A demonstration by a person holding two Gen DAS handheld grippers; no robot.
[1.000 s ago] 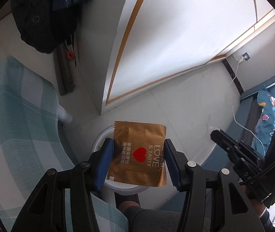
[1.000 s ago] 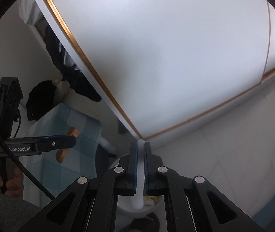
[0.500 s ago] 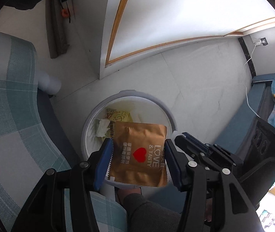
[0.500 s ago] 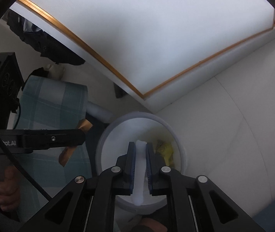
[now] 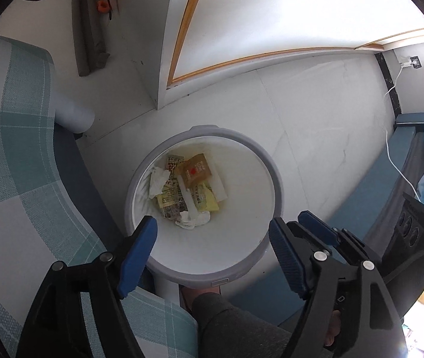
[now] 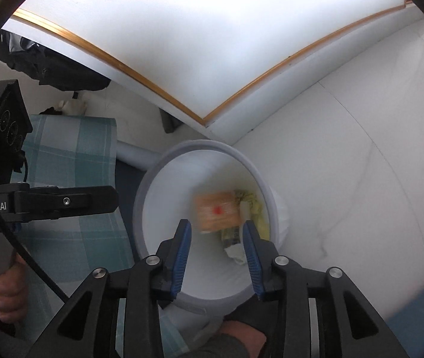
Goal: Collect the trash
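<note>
- Trash, item one: we log a brown snack packet (image 5: 195,171) with a red heart mark, lying inside the white bin (image 5: 267,167) on top of the other litter; in the right wrist view it appears blurred (image 6: 218,213), so we cannot read its print there.
- Trash, further items: under and beside the packet we count yellow wrappers (image 5: 204,201), a crumpled white tissue (image 5: 158,180) toward the bin's left wall, a second white wad (image 5: 194,219) nearest the claws, and a white stick-like piece (image 5: 186,198) lying across the pile.
- Left gripper (image 5: 212,244): released, blue pads set wide apart, nothing between them; we see it poised above the near rim of the bin, not touching the litter.
- Right gripper (image 6: 216,253): likewise released, its blue pads parted and empty, held over the bin mouth; in the left wrist view its fingers (image 5: 316,229) sit just beside the bin's right rim.
- Hand (image 6: 4,291): we note the person's left hand clasped round the black handle of the left gripper.
- Surroundings: a teal checked cloth (image 5: 18,149) borders the bin on the left; a pale tiled floor (image 5: 316,104) lies beyond it, with a white panel edged in gold trim (image 5: 182,26) farther off.
</note>
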